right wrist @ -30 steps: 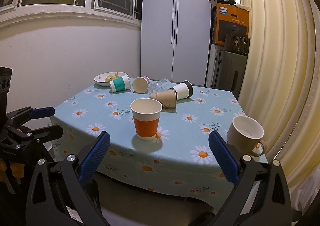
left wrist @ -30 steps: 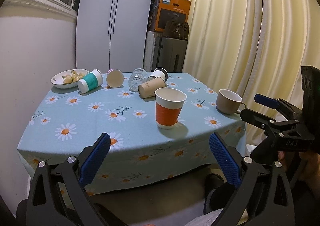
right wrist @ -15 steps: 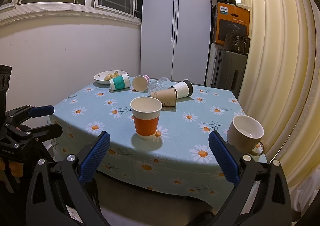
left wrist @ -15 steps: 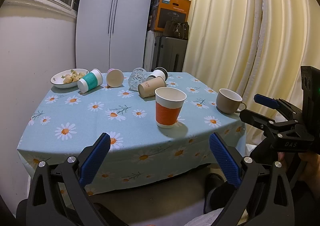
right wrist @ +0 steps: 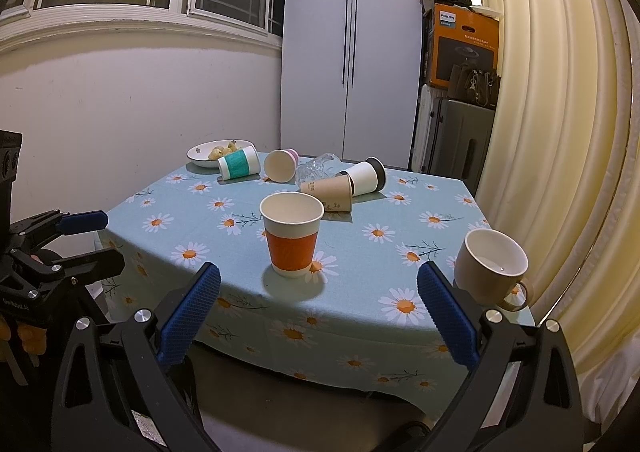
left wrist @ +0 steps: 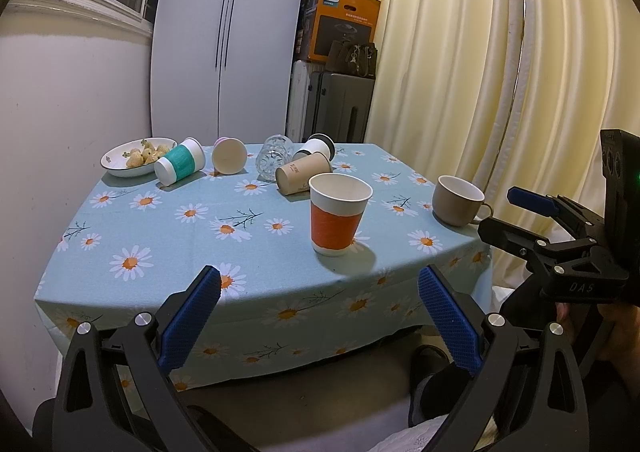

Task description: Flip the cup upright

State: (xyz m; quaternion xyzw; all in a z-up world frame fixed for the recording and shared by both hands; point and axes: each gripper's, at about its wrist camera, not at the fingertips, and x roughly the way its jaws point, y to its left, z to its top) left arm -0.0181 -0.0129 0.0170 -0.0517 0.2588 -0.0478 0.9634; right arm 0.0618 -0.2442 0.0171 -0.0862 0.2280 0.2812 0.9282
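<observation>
An orange-and-white paper cup (left wrist: 338, 213) stands upright near the table's front edge; it also shows in the right wrist view (right wrist: 291, 239). A beige mug (left wrist: 458, 200) (right wrist: 493, 264) stands upright at the right edge. At the back lie several cups on their sides: a teal-banded cup (left wrist: 181, 167) (right wrist: 238, 163), a pink-based cup (left wrist: 228, 155) (right wrist: 280, 165), a clear glass (left wrist: 274, 159) (right wrist: 318, 169), a brown paper cup (left wrist: 302, 173) (right wrist: 333, 193) and a white cup with a black base (left wrist: 318, 147) (right wrist: 365, 177). My left gripper (left wrist: 318, 316) and right gripper (right wrist: 318, 316) are open and empty, short of the table.
The table wears a light-blue daisy cloth (left wrist: 168, 228) (right wrist: 400, 236). A white bowl of snacks (left wrist: 134, 157) (right wrist: 212, 151) sits at the back left. Curtains (left wrist: 480, 71) hang to the right; a wardrobe (right wrist: 344, 43), suitcases and an orange box (left wrist: 344, 25) stand behind.
Both grippers have drifted very slightly; the view barely shifts. Nothing on the table has moved.
</observation>
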